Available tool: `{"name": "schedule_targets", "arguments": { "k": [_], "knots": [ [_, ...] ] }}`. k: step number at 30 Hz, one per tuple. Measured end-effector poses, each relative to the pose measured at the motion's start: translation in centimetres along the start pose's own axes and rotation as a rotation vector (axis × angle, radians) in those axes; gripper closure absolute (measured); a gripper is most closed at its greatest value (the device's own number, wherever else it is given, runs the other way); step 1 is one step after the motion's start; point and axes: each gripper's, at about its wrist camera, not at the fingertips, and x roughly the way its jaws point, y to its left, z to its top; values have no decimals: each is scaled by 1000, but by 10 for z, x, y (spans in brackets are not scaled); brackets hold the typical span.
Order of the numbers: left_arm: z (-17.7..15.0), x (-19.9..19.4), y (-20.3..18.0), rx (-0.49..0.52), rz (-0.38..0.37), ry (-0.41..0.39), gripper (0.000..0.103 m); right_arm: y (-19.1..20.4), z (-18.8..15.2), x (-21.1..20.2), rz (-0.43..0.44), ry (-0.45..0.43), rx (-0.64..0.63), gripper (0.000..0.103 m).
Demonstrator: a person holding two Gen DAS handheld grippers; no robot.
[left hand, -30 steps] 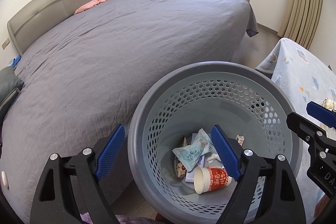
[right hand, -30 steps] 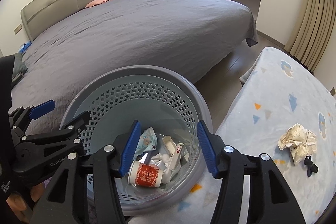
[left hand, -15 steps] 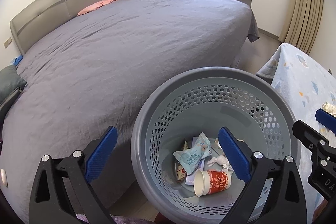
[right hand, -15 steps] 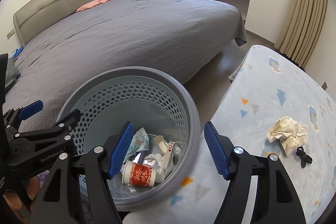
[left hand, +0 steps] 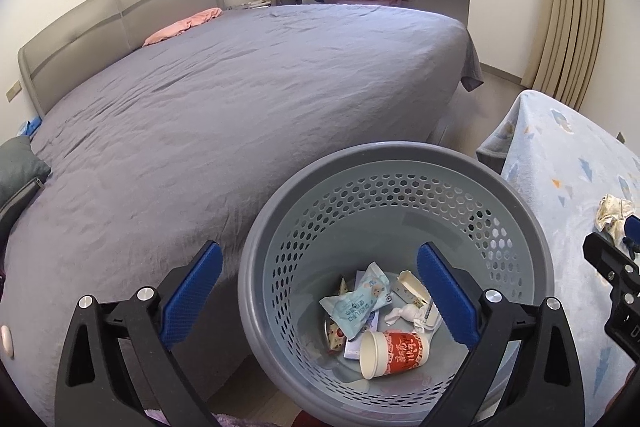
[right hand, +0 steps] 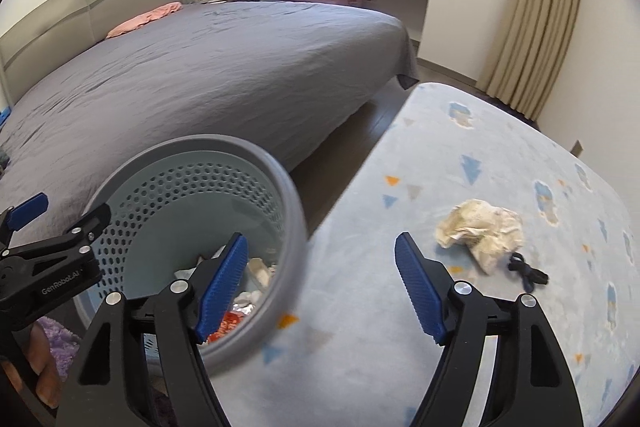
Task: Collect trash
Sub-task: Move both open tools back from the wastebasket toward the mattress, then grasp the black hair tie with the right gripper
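Observation:
A grey perforated trash basket [left hand: 400, 163] stands on the floor between the bed and a low table. It holds a red paper cup [left hand: 394, 349], a light blue wrapper [left hand: 360, 303] and other scraps. My left gripper [left hand: 318, 291] is open and empty, its jaws astride the basket's near left rim. My right gripper [right hand: 320, 279] is open and empty above the table's edge beside the basket [right hand: 292, 211]. A crumpled paper wad [right hand: 480, 231] lies on the table, ahead and right of the right gripper, also in the left wrist view [left hand: 614, 213]. A small black item [right hand: 526, 273] lies next to it.
A large bed with a grey cover [left hand: 248, 99] fills the left and back. The table wears a light blue patterned cloth [right hand: 500, 155]. Wood floor [right hand: 340, 155] runs between bed and table. Curtains [right hand: 532, 7] hang at the right wall. A purple rug [right hand: 60, 339] lies below the basket.
My right gripper has swung right, from over the basket to over the table edge, nearer the paper wad. My left gripper has pulled back and its jaws have opened wider.

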Motion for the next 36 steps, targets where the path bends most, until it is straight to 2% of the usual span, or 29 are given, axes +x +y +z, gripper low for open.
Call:
{"name": "schedule_targets", "arguments": {
  "k": [2, 8, 16, 20, 27, 36],
  "knots": [
    [-1, -3, -6, 11, -3, -9, 7, -11, -1, -2, -22, 1, 17, 26],
    [-2, -9, -19, 35, -20, -23, 7, -59, -7, -6, -118, 4, 31, 25],
    [-2, -10, -36, 45, -46, -13, 7, -150, -18, -1, -160, 54, 140, 25],
    [-3, -9, -52, 65, -69, -5, 7, -181, -28, 10, -199, 81, 140, 25],
    [-4, -10, -74, 98, -95, -1, 7, -211, -42, 40, -166, 142, 200, 26],
    [-6, -9, -91, 127, -123, 6, 7, -221, -42, 65, -117, 179, 245, 26]
  ]
}}
